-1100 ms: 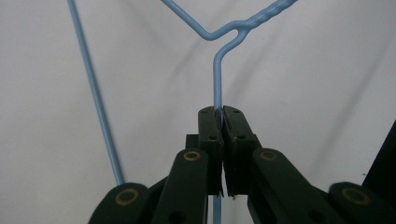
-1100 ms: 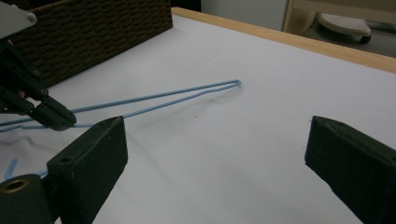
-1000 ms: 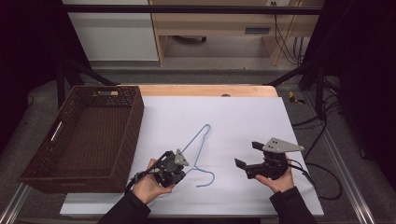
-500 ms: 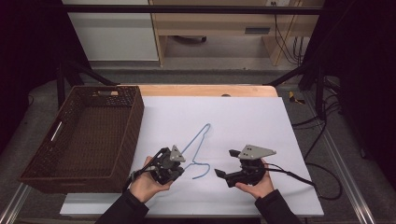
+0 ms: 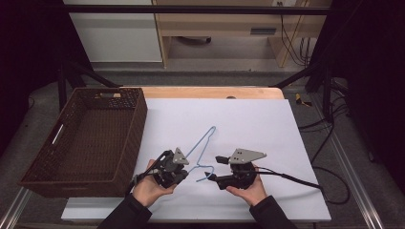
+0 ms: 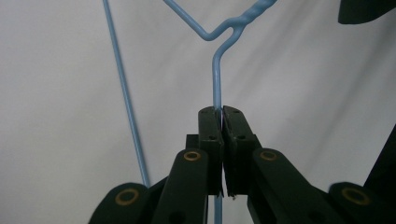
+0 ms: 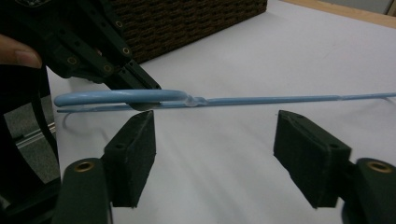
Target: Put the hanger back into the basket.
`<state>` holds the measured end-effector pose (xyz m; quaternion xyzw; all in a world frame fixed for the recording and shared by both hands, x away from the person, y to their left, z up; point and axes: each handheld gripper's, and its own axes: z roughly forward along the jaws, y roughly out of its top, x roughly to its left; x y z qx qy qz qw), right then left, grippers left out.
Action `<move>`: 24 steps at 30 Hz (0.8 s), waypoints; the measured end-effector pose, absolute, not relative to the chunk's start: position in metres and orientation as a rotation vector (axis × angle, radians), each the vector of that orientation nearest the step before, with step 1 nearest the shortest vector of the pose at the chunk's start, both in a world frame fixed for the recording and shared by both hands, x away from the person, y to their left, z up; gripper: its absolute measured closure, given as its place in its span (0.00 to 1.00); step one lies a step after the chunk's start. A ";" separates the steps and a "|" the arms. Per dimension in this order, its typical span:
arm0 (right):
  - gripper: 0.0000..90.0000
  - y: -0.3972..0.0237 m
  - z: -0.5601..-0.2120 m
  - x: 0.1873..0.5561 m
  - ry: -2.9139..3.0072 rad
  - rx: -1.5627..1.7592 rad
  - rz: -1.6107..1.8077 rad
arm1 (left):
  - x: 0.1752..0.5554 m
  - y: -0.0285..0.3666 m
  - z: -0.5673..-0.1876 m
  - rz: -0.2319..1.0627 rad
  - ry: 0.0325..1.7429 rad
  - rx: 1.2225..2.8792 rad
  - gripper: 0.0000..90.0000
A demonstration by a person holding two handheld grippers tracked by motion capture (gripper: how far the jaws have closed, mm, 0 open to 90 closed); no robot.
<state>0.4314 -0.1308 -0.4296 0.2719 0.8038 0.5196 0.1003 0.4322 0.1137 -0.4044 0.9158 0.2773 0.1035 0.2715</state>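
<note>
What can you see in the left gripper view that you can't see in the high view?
The left gripper view alone shows, close up, the left tool pinched shut on the blue wire hanger, just below its twisted neck.

The high view alone shows the brown wicker basket, the right tool beside the hanger's hook, the person's hands, and the whole white table sheet.

Both show the hanger, the left tool gripping it, and the white sheet under them.
</note>
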 end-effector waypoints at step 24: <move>0.87 -0.116 -0.435 0.433 2.429 0.679 1.543 | 0.433 0.109 -0.409 0.252 0.737 2.484 0.97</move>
